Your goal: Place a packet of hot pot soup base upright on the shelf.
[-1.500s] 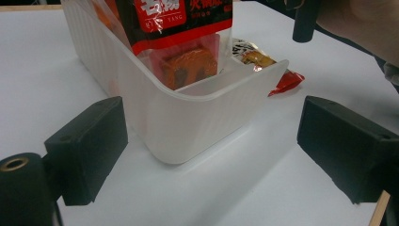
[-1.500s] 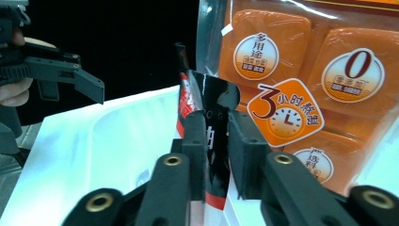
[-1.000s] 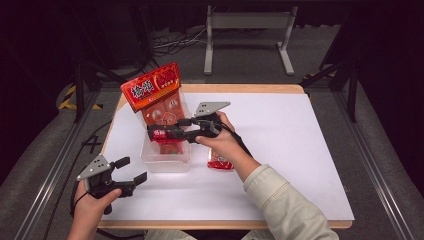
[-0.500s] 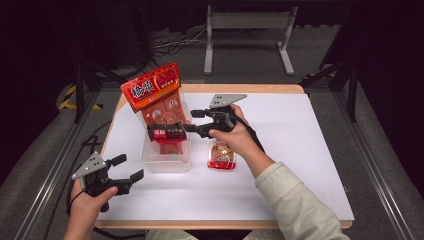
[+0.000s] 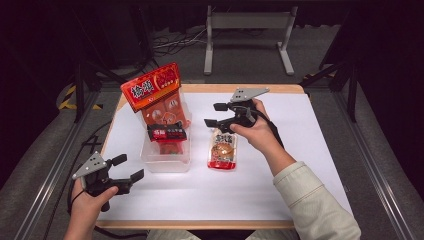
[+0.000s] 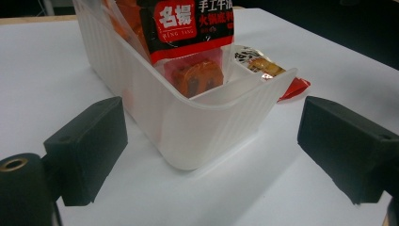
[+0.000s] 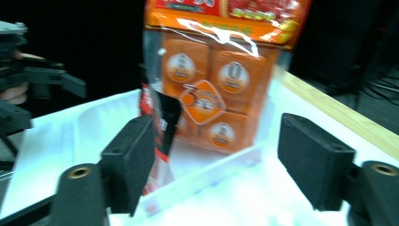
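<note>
Tongs, right just opening, left apart; both flank the bin.

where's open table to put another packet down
Bare room: the right half of the white table, beyond the loose sauce packet, and the front strip between the clear bin and the near edge. Crowded: inside the bin, with the big orange bag and the black-red packet.

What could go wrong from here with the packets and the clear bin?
The tall orange bag leans out past the clear bin's far rim and could tip out if the open right gripper, whose jaws have just been opening, brushes it. The small pouch lies flat on the table, so a pick may slip. The black-and-red packet stands loosely and may topple.
</note>
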`<state>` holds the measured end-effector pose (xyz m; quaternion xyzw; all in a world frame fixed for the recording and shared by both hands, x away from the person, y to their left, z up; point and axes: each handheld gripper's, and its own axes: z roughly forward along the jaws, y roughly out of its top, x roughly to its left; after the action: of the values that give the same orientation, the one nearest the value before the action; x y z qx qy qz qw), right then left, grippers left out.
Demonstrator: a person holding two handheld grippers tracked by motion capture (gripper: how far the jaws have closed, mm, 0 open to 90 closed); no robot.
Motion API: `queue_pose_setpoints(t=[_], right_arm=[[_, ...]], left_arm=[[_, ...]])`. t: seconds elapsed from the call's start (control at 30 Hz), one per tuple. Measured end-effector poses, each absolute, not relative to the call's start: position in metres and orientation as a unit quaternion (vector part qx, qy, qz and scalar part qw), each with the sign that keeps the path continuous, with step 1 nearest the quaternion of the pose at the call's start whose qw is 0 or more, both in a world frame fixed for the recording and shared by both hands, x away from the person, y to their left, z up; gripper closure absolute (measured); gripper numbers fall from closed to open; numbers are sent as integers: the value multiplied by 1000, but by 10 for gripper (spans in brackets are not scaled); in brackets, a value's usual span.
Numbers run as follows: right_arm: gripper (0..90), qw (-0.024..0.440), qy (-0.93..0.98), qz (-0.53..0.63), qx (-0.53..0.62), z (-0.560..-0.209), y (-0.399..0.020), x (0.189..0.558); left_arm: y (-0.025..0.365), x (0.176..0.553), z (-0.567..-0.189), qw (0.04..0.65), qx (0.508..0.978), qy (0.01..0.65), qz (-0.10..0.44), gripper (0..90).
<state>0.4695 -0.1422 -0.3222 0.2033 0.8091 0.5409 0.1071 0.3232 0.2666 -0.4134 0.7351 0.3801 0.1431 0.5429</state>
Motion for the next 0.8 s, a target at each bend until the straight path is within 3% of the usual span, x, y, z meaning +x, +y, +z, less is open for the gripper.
queue_pose_setpoints(t=[0.2,0.33,0.53,0.7,0.8], right_arm=[[78,125,806,530,231,-324,-156,475],[67,133,809,517,244,-326,-163,478],[194,175,827,467,259,-331,-169,480],[332,163,836,460,251,-334,-171,482],[357,161,844,450,244,-337,-170,483]], left_arm=[[264,324,-414,540,738,379,144,97],[264,324,-414,539,738,379,144,97],[262,325,-415,539,739,378,144,96],[262,325,-415,539,738,378,144,97],[262,324,-415,538,740,378,143,97]])
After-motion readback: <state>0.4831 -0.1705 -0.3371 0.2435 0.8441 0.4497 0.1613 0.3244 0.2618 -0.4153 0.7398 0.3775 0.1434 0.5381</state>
